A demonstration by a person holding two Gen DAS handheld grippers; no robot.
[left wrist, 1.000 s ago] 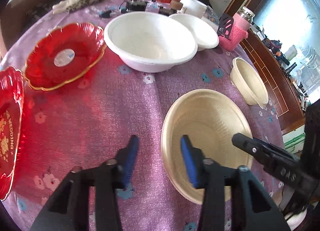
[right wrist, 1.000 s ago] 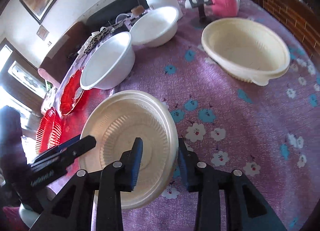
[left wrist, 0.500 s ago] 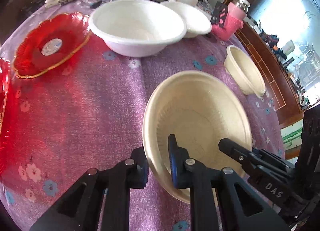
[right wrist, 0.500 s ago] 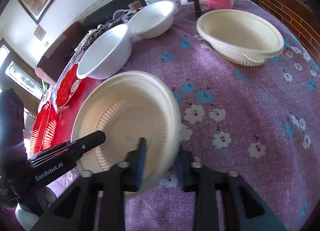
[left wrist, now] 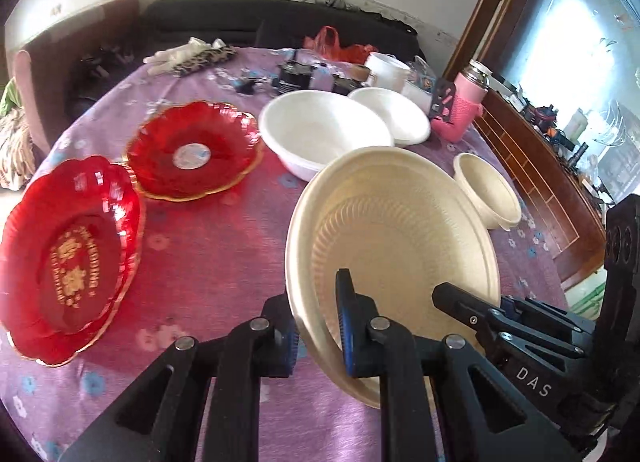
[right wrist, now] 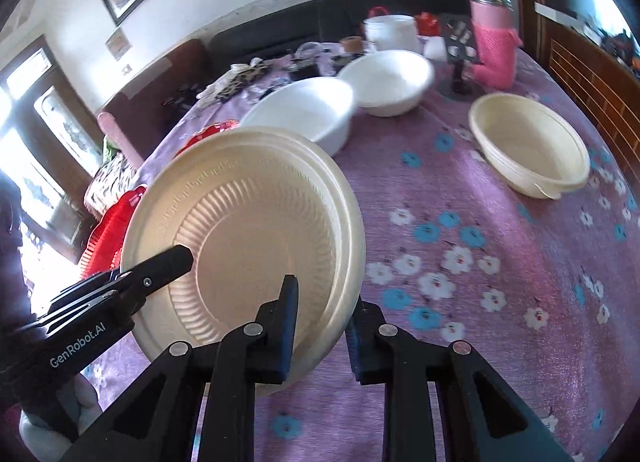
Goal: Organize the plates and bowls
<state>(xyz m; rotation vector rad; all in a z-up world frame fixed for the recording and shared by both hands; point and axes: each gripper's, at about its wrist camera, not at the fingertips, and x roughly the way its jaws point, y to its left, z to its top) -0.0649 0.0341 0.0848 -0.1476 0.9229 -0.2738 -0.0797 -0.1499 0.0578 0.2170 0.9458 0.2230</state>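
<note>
A wide cream bowl (left wrist: 400,238) is held off the purple tablecloth by both grippers. My left gripper (left wrist: 318,326) is shut on its near-left rim. My right gripper (right wrist: 320,326) is shut on its near-right rim (right wrist: 348,262). The bowl is tilted up toward the cameras. A second, smaller cream bowl (right wrist: 528,150) sits at the right of the table. Two white bowls (left wrist: 324,134) (left wrist: 392,114) sit at the back, two red plates (left wrist: 192,150) (left wrist: 68,258) at the left.
A pink-sleeved bottle (right wrist: 494,38), a phone stand (right wrist: 460,58), a white tub (right wrist: 390,32) and small clutter stand along the far edge of the round table (right wrist: 500,302). A wooden cabinet (left wrist: 540,182) runs along the right.
Both grippers closed on the wide cream bowl's rim and lifted it off the cloth, tilting it up; both cameras rose and now see more of the room.
</note>
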